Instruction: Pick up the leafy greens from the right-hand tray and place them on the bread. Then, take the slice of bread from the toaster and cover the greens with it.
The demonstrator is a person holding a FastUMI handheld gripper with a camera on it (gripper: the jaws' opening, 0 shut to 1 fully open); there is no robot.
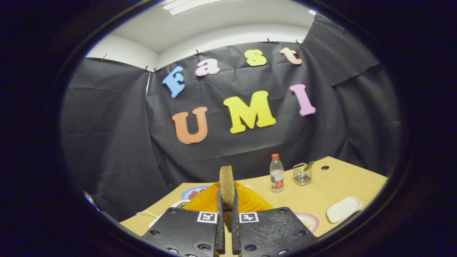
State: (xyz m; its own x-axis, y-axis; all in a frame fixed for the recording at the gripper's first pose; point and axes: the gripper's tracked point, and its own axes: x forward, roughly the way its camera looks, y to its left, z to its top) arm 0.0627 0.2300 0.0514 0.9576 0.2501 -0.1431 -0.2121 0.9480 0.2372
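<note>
- Looking forward along the gripper (227, 208), we see its two fingers drawn close together and clamped on a slice of bread (226, 185), one finger pressing each flat face.
- We see the slice standing upright and edge-on between the fingertips, its brown crusted edge rising above them.
- Directly behind the bread and the fingers we make out an orange ribbed object (246, 201); we cannot tell whether this is the toaster.
- Past the left of that orange object, a plate (192, 192) with a blue rim lies on the tan table (321, 192), with something brownish on it.
- To the right of the fingers, a pale pink round plate (307, 220) sits on the table, and beyond it a white rectangular tray (343, 209).
- Farther back we see a clear plastic bottle (276, 174) with a red cap standing upright, and near it on the right a small wire-mesh holder (302, 174) with a utensil leaning in it.
- We cannot make out the leafy greens.
</note>
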